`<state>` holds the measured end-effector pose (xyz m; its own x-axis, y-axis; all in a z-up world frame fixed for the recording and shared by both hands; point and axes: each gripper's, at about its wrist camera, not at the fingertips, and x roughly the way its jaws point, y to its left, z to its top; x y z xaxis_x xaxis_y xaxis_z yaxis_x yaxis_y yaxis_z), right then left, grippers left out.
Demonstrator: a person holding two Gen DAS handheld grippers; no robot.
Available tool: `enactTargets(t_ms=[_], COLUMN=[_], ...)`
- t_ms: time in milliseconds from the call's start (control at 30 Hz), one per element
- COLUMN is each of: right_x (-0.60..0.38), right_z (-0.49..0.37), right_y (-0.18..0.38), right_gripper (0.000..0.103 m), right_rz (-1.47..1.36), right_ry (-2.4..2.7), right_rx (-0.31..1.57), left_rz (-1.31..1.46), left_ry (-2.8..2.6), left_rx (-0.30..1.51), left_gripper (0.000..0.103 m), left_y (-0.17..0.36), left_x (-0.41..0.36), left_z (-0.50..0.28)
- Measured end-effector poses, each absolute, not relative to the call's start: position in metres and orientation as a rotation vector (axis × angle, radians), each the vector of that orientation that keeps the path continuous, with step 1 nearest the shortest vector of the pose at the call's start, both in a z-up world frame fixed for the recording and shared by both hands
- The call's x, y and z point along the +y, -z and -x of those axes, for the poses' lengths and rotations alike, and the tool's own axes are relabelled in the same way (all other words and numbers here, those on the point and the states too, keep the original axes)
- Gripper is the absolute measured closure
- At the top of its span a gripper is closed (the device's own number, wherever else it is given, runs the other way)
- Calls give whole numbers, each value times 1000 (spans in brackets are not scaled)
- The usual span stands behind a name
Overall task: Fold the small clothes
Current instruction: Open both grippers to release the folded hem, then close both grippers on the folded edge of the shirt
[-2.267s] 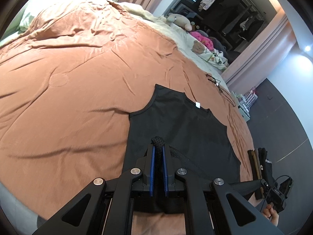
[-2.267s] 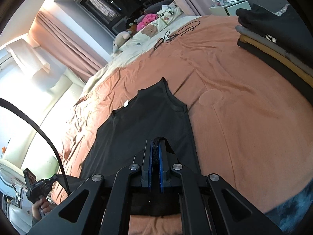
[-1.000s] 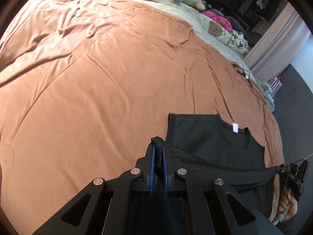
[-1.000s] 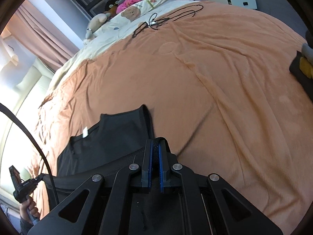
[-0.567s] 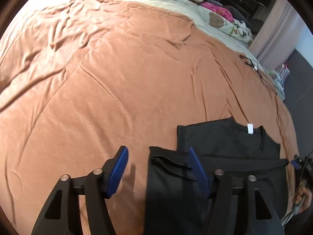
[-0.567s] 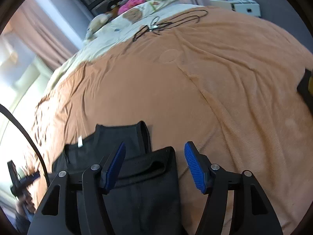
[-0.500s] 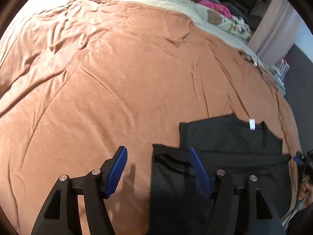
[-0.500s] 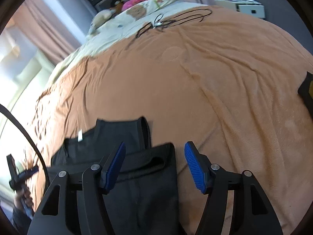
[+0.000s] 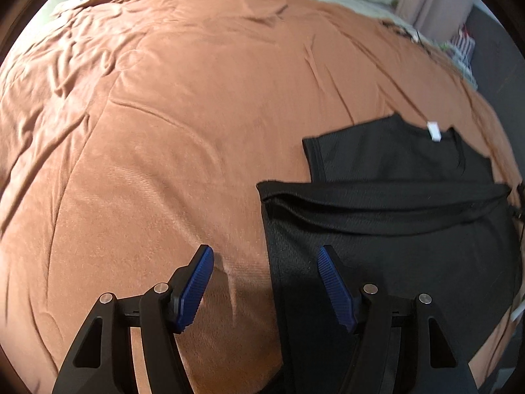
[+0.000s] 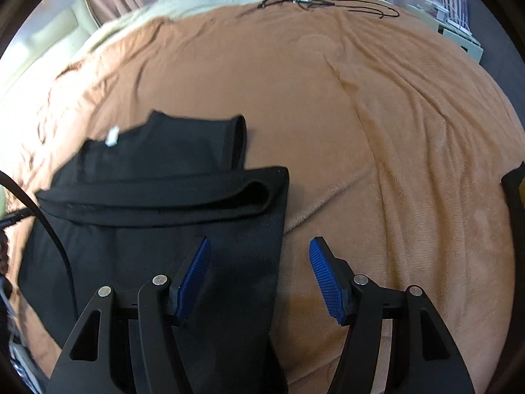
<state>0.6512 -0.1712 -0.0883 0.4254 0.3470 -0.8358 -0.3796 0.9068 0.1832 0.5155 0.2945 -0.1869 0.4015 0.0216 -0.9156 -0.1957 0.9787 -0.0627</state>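
From the left wrist view, we judged the step in hand to be letting go after laying the hem up over the top (image 9: pixel 393 223) and then flattening it; to do that well we would have kept the hem edge square to the side edges, checked that the loose ridge just below the neck was not rucked, and drawn the gripper off without snagging cloth. In that view the top lay on the orange blanket (image 9: pixel 164 131) at the right, its neck and white label (image 9: pixel 433 130) showing beyond the folded-over hem. The left gripper (image 9: pixel 265 282) had its jaws spread wide with nothing pinched; its left pad hung over bare blanket and its right pad over the top's left part, and we could not tell whether that pad touched the cloth. From the right wrist view, the top (image 10: pixel 147 229) sat at the left of the blanket (image 10: pixel 361 115), hem doubled into a soft roll below the label (image 10: pixel 112 138). The right gripper (image 10: pixel 259 279) also stood spread and empty, straddling the top's right edge: left pad over black cloth, right pad over blanket. A dark stack (image 10: pixel 515 197) showed at the far right edge.
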Motion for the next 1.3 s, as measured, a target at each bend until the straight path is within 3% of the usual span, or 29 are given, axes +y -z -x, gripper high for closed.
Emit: enactTargets(t_ms=[300,400,500,567,933,1000,1033,1067,1300], right_x=[-145,-140,-139,-139,-153,-156,-160,-160,-162], right_z=[-680,-690,-702,-705,-711,-714,-716,-717,-699], right_y=[95,97,99,101,113,113,112,111,88], right_gripper=[42,42,43,52,72,82,93,100,102], right_rz=[133,124,87,62,-15,-29,-30,-30,-21], right_ry=[-398,-389,-375,-389,-470,-471,-470,-470,-459], right_rx=[1024,1016,985,978,985,988,990,988,899], left_rz=[139,147,195,211,301,290,288,288,301], left_ry=[-169,-170,-151,-138,-98,-89,-86,-90,-104], left_rx=[1164,1148,1118,1102,1061,1059,1057,1055,975], left_gripper=[38,41,50,53,81,94,98,98,99], left_y=[199,199,200,201,201,201,200,199,172], left_x=[294,297,301,302,315,313,311,311,316], left_z=[-544,-554,-563,-568,-566,-567,-569,-569,-561])
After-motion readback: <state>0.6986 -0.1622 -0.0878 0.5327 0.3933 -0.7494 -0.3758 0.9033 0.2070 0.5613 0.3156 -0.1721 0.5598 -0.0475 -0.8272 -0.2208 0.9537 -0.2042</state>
